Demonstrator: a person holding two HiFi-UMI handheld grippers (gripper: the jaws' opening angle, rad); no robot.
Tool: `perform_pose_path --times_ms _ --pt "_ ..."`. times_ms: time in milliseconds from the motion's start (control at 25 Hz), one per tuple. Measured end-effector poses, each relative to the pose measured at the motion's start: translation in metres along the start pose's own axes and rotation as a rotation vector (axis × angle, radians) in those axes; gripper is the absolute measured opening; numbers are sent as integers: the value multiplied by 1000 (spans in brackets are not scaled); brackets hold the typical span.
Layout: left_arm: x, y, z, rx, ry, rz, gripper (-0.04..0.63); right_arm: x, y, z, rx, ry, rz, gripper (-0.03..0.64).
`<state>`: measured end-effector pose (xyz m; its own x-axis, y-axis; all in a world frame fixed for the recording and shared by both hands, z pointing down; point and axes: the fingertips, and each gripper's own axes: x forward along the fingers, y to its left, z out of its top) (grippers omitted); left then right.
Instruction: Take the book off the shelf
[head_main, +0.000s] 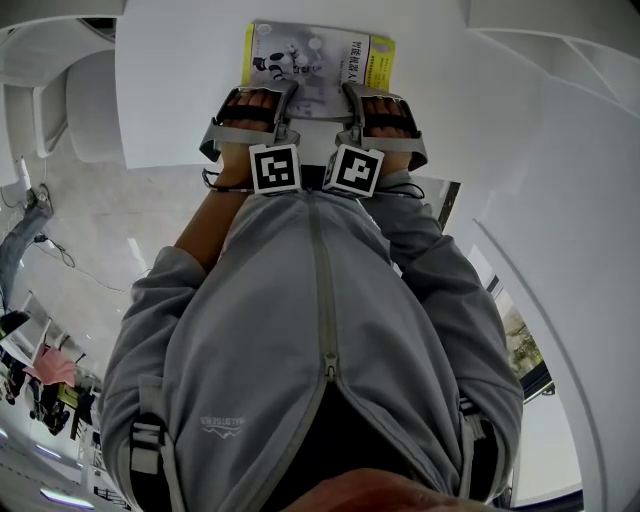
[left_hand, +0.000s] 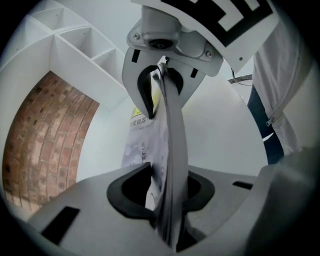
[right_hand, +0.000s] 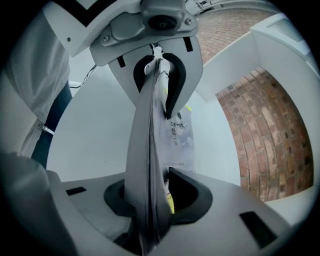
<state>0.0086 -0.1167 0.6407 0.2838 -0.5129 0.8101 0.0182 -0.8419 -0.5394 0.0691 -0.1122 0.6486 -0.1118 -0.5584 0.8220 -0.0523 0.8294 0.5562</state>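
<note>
Book (head_main: 320, 70): off the shelf, cover facing up at the head camera, grey artwork with a yellow strip down each side edge. It sits over a white tabletop (head_main: 170, 90); whether it rests on the top or hangs just above it, can't tell.

Left gripper (left_hand: 169, 172): clamped on the book's near edge, one pad on each face, pages running edge-on through the jaws. Right gripper (right_hand: 147, 177): same, clamped on the near edge just beside the left one, a bit of yellow cover showing against one pad. The two grippers face each other along that edge; each gripper view shows the other one at the far end of the book.

Marker cubes (head_main: 275, 168) sit side by side just nearer the person than the book. Left hand (head_main: 250, 110) and right hand (head_main: 385, 112) are in the handles flanking the book's near corners.

Grey zip jacket (head_main: 320, 330) fills the view on the person's side of the book.

Beyond the book's cover side: white cubby shelving (left_hand: 65, 45) and a brick wall (left_hand: 45, 140).
</note>
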Motion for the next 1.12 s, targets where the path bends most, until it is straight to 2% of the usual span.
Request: perform_pose_path --times_ms 200,520,640,880,1120 --pt "2 -10 -9 -9 47 -46 148 -1 8 2 11 4 22 157" --pt "-8 -22 -13 -50 42 -130 213 -7 21 0 31 4 61 197" --pt "-15 -24 -13 -43 44 -151 232 -18 26 -1 47 3 81 207" --pt "-31 -27 -12 -63 35 -159 232 -39 32 -5 96 21 105 213" --pt "-47 -23 -6 -71 16 -123 232 -53 32 -7 112 23 81 213"
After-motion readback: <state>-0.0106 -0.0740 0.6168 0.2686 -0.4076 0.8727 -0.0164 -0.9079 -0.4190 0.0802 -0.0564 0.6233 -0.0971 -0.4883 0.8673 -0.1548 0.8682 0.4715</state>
